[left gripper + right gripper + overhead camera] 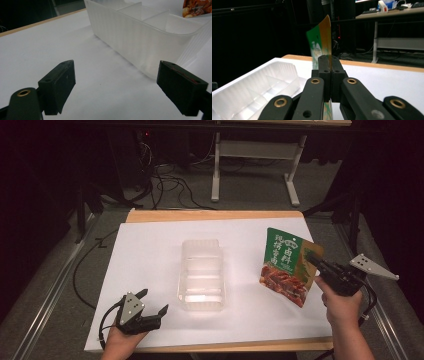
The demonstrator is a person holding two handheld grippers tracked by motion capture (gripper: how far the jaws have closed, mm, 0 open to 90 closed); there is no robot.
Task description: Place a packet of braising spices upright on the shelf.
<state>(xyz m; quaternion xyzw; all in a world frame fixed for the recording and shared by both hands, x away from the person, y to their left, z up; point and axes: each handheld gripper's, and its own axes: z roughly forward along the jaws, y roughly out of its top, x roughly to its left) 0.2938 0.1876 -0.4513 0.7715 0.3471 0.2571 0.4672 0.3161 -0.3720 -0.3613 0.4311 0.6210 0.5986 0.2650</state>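
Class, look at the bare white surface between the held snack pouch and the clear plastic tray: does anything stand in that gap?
Nothing visible does. The right gripper is shut on the snack pouch, held up to the right of the clear tray, with bare white table cover between them. The tray's compartments look empty.

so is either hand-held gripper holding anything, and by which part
The right hand-held gripper pinches the green snack pouch by its right edge; the left hand-held gripper holds nothing.

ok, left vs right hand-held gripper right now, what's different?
The left hand-held gripper is open with nothing between its jaws; the right hand-held gripper is shut on the green sauce pouch. The left sits low by the table's near edge, short of the clear tray; the right holds its pouch up, right of the tray. Both are hand-held.
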